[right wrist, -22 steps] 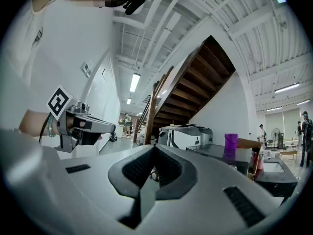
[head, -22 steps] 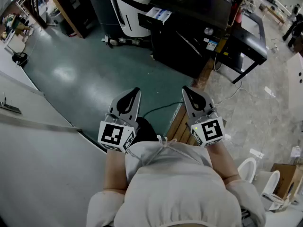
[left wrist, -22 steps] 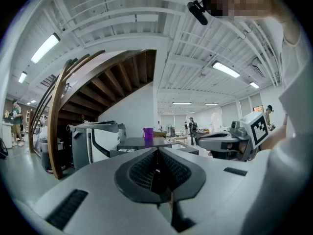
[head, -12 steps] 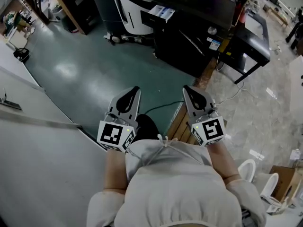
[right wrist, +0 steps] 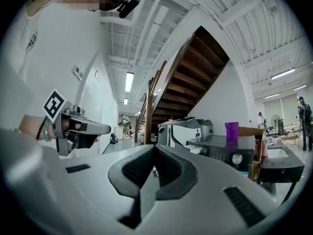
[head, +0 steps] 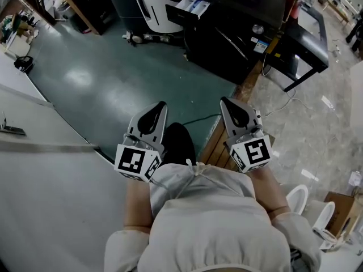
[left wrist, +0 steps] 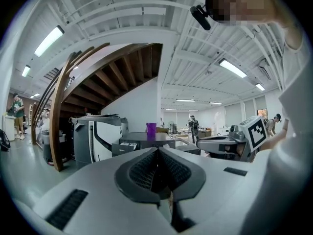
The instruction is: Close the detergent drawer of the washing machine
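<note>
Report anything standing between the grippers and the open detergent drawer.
Nothing visible does: only green floor separates the left gripper and right gripper, both shut, from the white detergent drawer jutting from the black washing machine.

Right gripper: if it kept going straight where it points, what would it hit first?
Nothing near: the way looks free. Further on, the right gripper lines up with the black washing machine, roughly at its open detergent drawer; depth is unclear.

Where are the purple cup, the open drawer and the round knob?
Purple cup (right wrist: 232, 129): right gripper view, middle of its side.
Open drawer (head: 189, 5): head view, its pulled-out white tray.
Round knob (right wrist: 237, 159): right gripper view, its face.
</note>
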`<state>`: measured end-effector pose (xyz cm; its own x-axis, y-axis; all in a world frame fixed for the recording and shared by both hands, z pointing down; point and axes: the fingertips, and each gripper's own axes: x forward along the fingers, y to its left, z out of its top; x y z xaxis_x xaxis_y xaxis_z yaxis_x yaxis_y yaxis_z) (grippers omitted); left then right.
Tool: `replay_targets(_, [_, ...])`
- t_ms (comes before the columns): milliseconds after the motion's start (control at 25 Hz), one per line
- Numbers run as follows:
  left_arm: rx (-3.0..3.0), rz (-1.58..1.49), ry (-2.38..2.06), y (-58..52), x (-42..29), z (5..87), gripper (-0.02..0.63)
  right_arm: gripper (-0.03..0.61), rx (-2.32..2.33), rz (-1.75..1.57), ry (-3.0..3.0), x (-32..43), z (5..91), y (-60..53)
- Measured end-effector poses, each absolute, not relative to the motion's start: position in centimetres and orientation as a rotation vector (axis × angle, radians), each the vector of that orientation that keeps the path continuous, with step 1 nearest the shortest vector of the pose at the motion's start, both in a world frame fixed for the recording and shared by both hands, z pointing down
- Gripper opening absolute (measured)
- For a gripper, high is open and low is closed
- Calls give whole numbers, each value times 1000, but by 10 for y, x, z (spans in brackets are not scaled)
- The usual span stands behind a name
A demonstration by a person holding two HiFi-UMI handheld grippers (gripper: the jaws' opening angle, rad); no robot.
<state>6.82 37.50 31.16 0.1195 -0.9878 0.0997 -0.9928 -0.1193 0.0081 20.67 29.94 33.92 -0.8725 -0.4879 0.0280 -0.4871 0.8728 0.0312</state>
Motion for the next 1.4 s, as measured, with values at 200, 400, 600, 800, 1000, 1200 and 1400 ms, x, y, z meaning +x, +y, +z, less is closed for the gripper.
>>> replay_targets(200, [2250, 61, -1999, 346, 42, 323, 21, 5, 788, -22, -2985, 186, 346, 274])
replay_targets(400, [2290, 61, -1927, 296, -1, 322, 21, 5, 850, 3, -2953, 143, 346, 230])
replay_targets(600, [2350, 51, -1833, 222, -73, 330, 21, 5, 949, 12, -2902, 77, 347, 167])
replay_targets(800, [2414, 111, -1708, 131, -141, 346, 21, 5, 1089, 31, -2839, 11, 354, 90])
replay_targets(1000, [2487, 141, -1534, 52, -188, 332, 21, 5, 1235, 62, -2749, -40, 336, 24])
replay_targets(1200, [2510, 199, -1419, 5, -206, 316, 21, 5, 1294, 129, -2655, -58, 314, -6])
replay_targets(1400, [2466, 233, -1369, -18, -202, 336, 21, 5, 1318, 157, -2594, -53, 318, -22])
